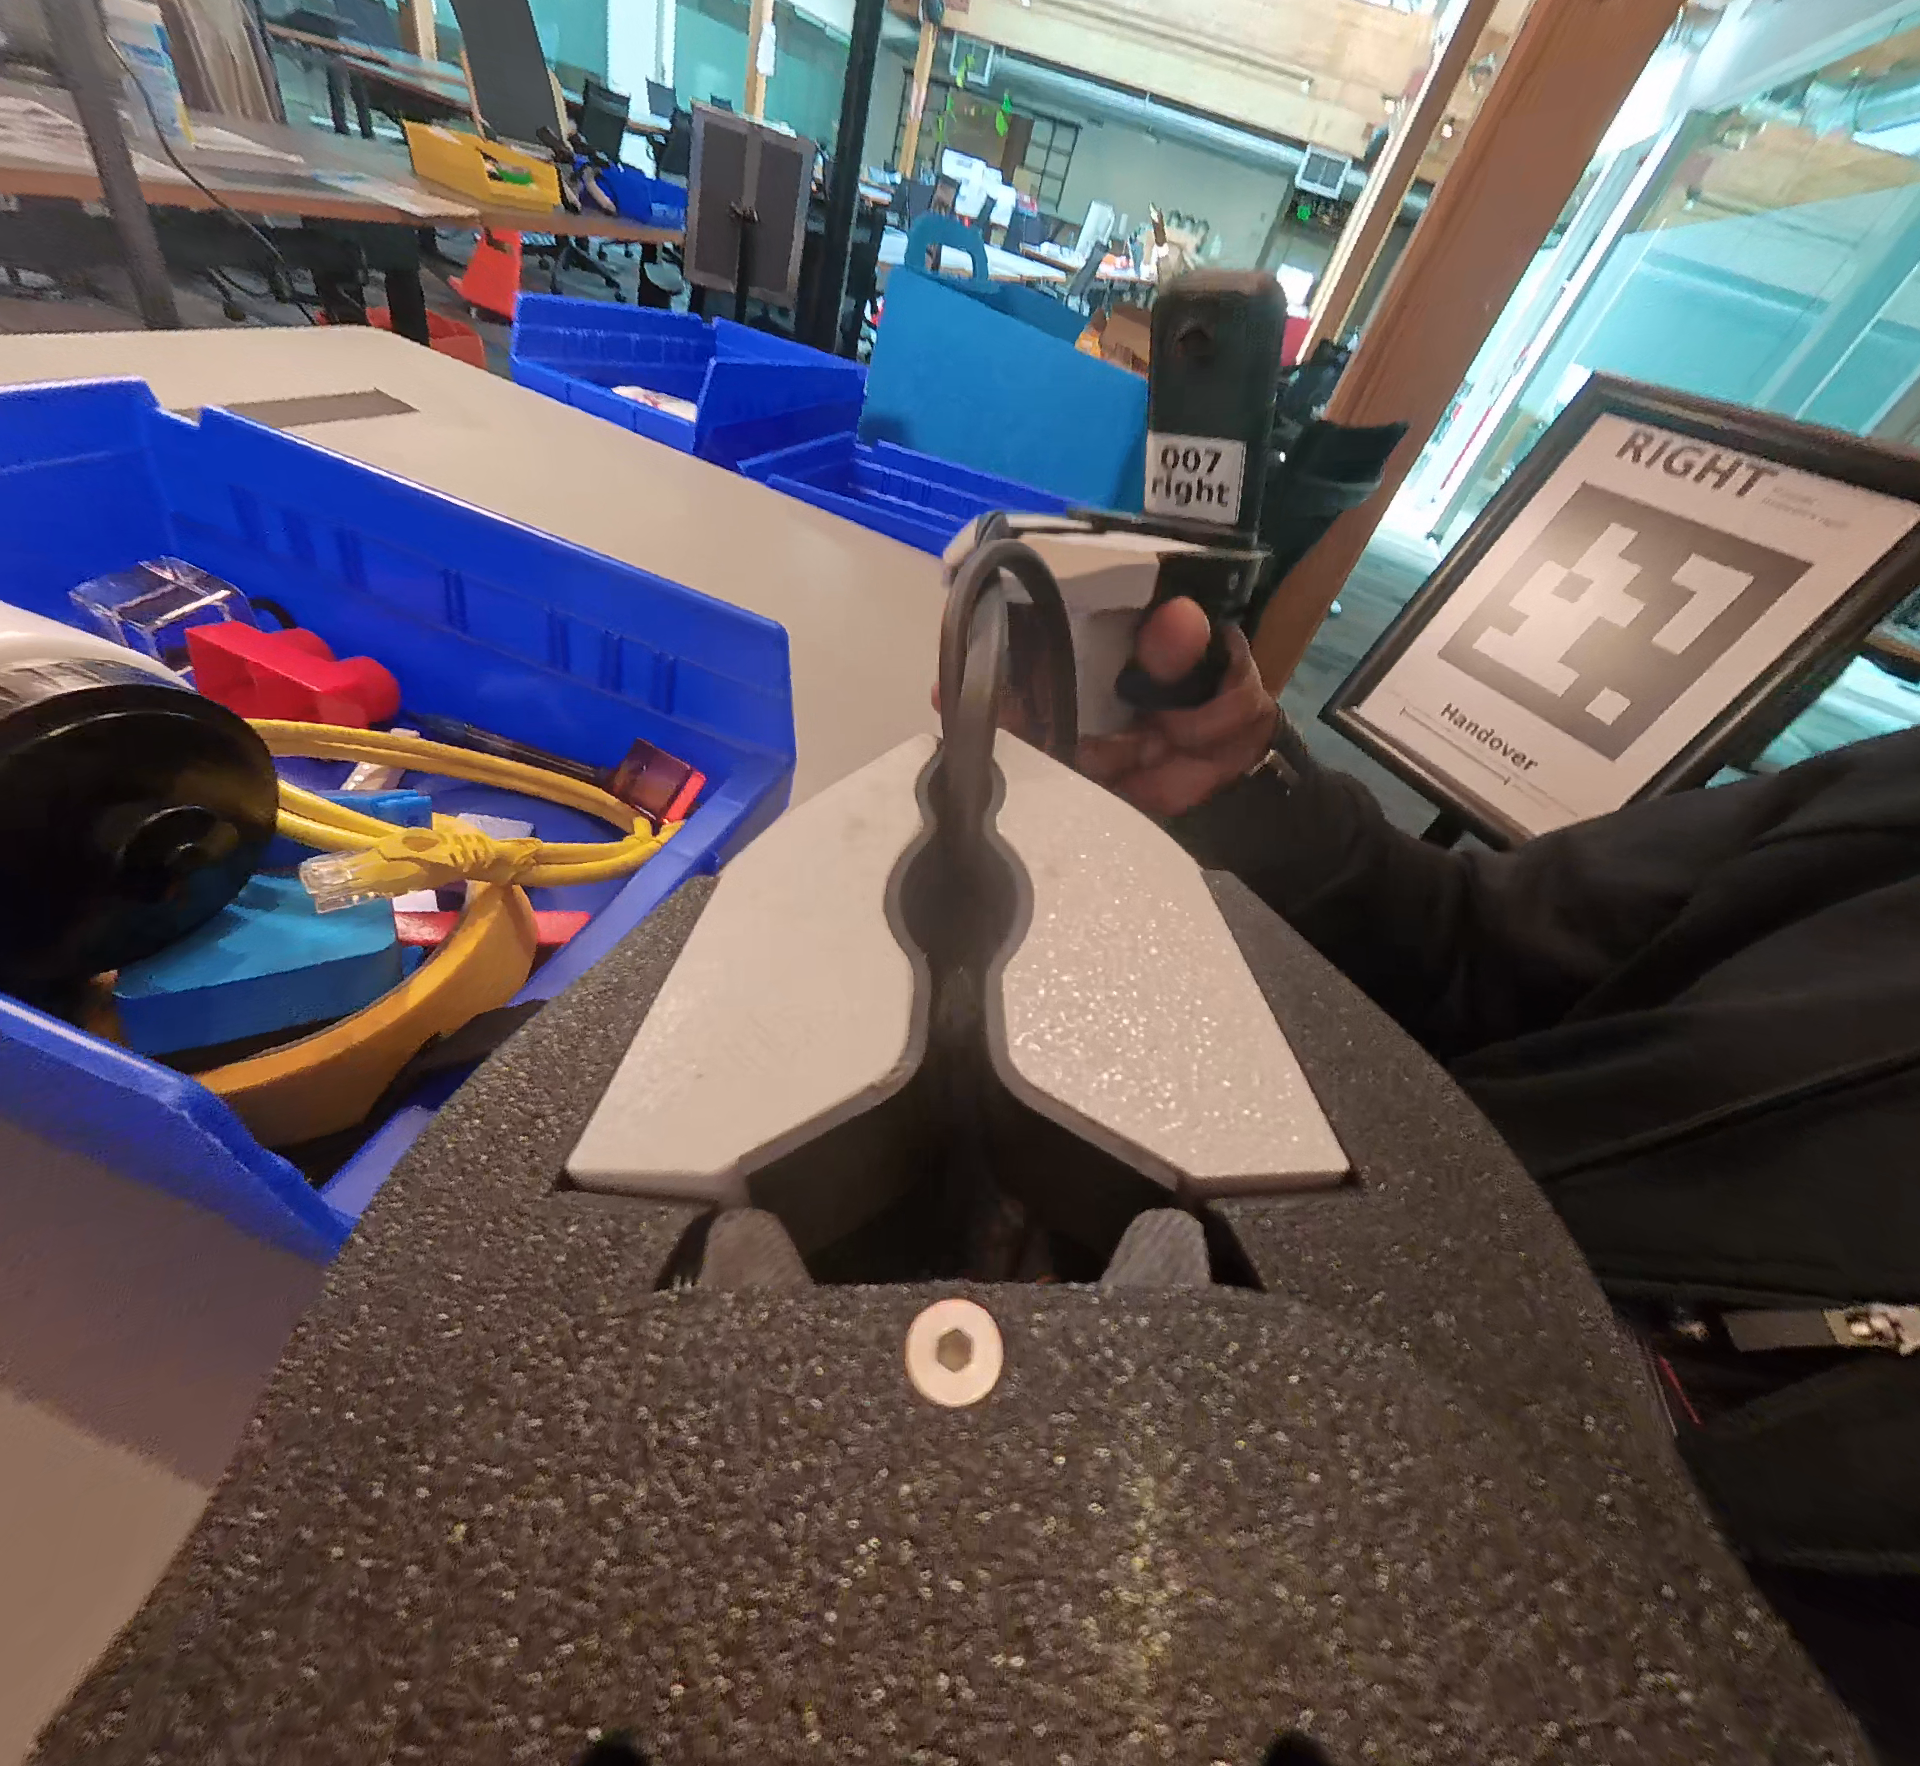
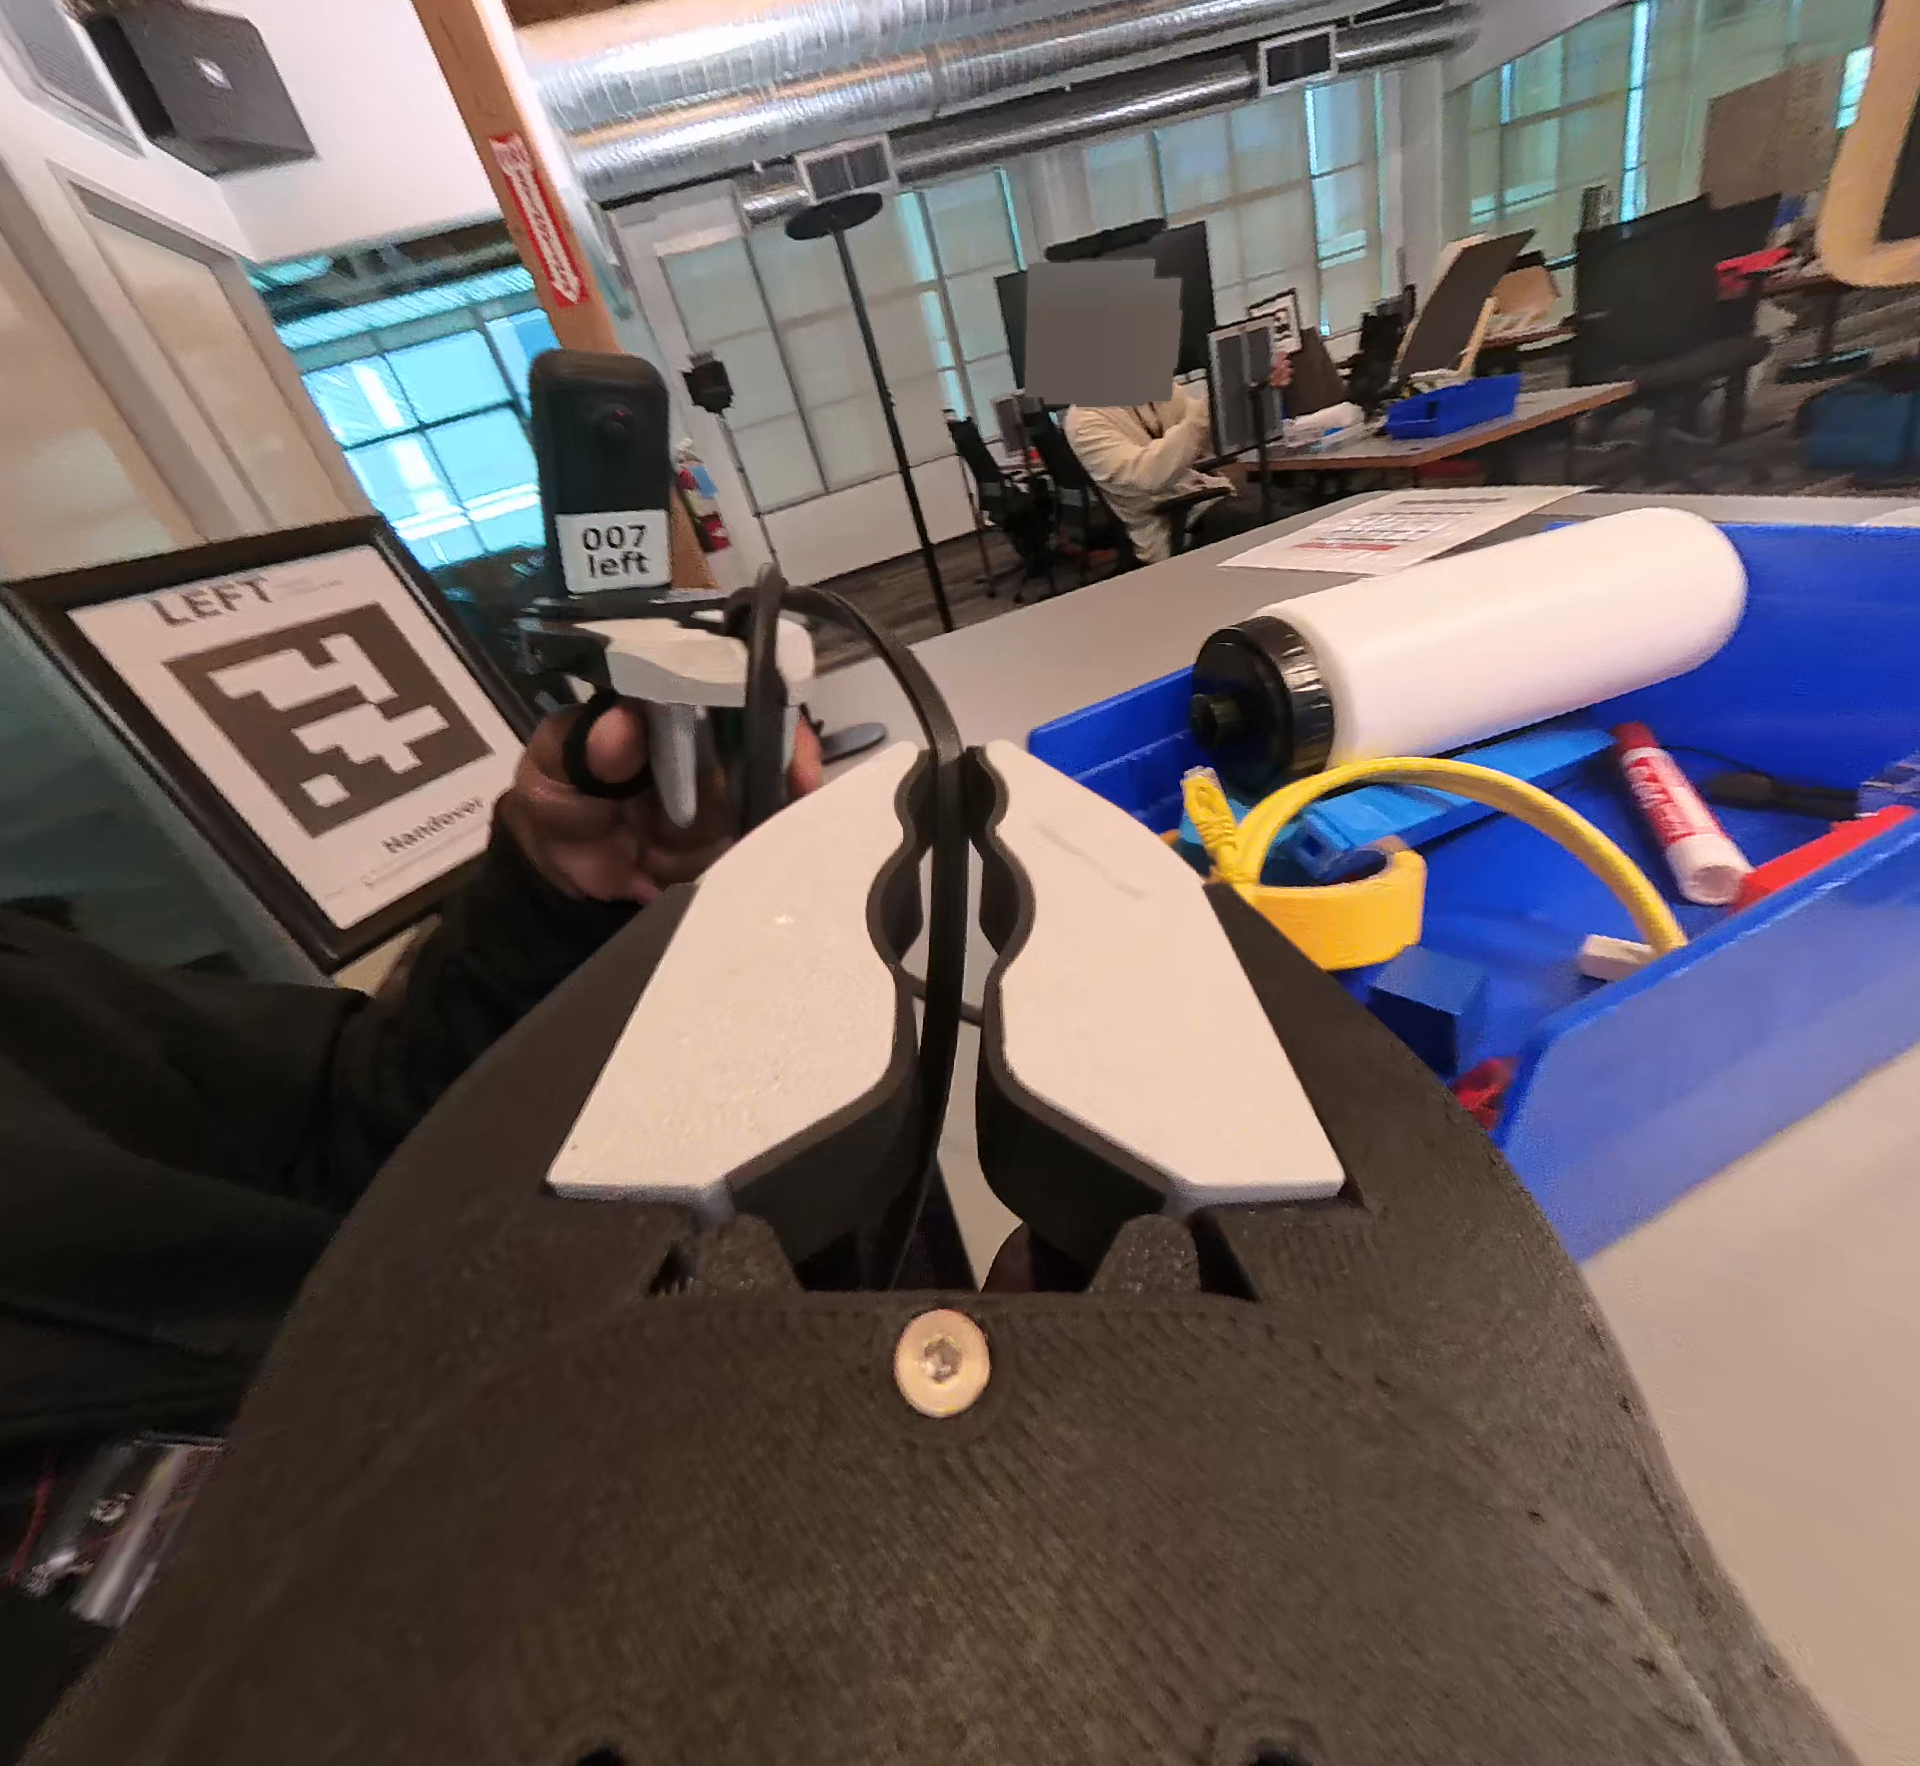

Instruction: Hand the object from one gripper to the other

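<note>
A thin black ring [image 1: 971, 667] hangs in the air between both grippers, above the edge of a grey table [image 1: 665, 511]. My left gripper [image 1: 961, 760] is shut on the ring's near side. The right gripper [image 1: 1039, 563] faces it just beyond, held in a hand. In the right wrist view my right gripper [image 2: 961, 760] is shut on the ring [image 2: 894, 667], which runs edge-on between the fingertips. The left gripper [image 2: 717, 656] shows just beyond, with the ring's far side at its fingers.
A blue bin [image 1: 623, 573] on the table beside the grippers holds a white bottle [image 2: 1507, 625], a yellow cable [image 2: 1455, 781], a red marker and small parts. A framed marker sign [image 1: 1621, 615] stands on one side, another [image 2: 301, 708] on the other. More blue bins [image 1: 665, 376] stand farther back. My right fingertips sit around 8 cm from my left ones.
</note>
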The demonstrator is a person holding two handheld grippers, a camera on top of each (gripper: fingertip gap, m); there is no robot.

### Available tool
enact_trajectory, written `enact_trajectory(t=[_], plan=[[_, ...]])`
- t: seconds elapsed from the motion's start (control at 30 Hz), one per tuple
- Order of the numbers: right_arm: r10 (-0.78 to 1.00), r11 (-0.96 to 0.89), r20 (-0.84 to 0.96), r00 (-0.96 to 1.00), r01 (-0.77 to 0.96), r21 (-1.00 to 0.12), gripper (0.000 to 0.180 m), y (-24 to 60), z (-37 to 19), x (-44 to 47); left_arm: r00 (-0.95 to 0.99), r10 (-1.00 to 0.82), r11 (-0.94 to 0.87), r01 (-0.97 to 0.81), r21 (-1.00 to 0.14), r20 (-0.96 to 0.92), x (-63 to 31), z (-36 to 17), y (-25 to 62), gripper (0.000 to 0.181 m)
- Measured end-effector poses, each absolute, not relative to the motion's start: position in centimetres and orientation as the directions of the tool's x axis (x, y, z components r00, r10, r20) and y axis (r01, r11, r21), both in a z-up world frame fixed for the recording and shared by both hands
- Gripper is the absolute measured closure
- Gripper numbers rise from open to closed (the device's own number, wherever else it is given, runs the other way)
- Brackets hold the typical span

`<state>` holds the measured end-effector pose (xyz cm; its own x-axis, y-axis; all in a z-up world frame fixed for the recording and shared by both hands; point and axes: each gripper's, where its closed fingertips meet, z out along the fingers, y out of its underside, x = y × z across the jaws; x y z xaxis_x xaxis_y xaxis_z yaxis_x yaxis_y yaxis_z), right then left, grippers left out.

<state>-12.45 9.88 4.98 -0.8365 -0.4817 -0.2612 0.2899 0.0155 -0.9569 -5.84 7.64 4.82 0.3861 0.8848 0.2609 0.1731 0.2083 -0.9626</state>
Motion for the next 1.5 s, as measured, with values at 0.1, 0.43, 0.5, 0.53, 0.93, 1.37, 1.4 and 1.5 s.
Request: enact_trajectory(t=[0.1, 0.43, 0.5, 0.53, 0.93, 1.37, 1.4, 1.5], plan=[[-0.525, 0.031, -0.3, -0.797, 0.334, -0.942, 0.174, 9.7, 4.8, -11.4, 0.36, 0.89, 0.253, 0.126, -0.959, 0.281, -6.0, 5.6, 7.2, 0.179], [-0.521, 0.055, -0.26, -0.813, 0.272, -0.961, 0.16, 8.6, 3.4, -9.0, 0.294, 0.896, 0.333, 0.055, -0.941, 0.334, -7.5, 5.8, 7.1, 0.18], [-0.463, 0.045, -0.221, -0.858, 0.226, -0.973, 0.158, 8.4, 3.3, -10.0, 0.295, 0.897, 0.329, 0.052, -0.943, 0.329, -7.5, 5.9, 7.2, 0.18], [-0.437, 0.051, -0.198, -0.877, 0.196, -0.979, 0.156, 8.3, 3.0, -10.3, 0.298, 0.896, 0.328, 0.049, -0.943, 0.328, -7.4, 6.0, 7.3, 0.18], [-0.324, 0.134, -0.052, -0.945, 0.009, -0.991, 0.18, 6.4, -0.6, -10.0, 0.368, 0.874, 0.332, 0.029, -0.943, 0.319, -6.7, 7.1, 8.7, 0.18], [-0.54, 0.033, -0.465, -0.702, 0.534, -0.845, 0.179, 7.9, 2.9, -9.7, 0.328, 0.814, 0.536, -0.106, -0.837, 0.48, -7.7, 5.0, 6.6, 0.18], [-0.543, 0.033, -0.481, -0.688, 0.555, -0.831, 0.179, 8.0, 2.7, -9.7, 0.32, 0.804, 0.559, -0.12, -0.82, 0.502, -7.6, 4.5, 6.5, 0.18], [-0.539, 0.026, -0.505, -0.675, 0.586, -0.81, 0.175, 8.7, 1.6, -9.4, 0.314, 0.777, 0.613, -0.182, -0.769, 0.546, -6.7, 2.9, 6.4, 0.18]])
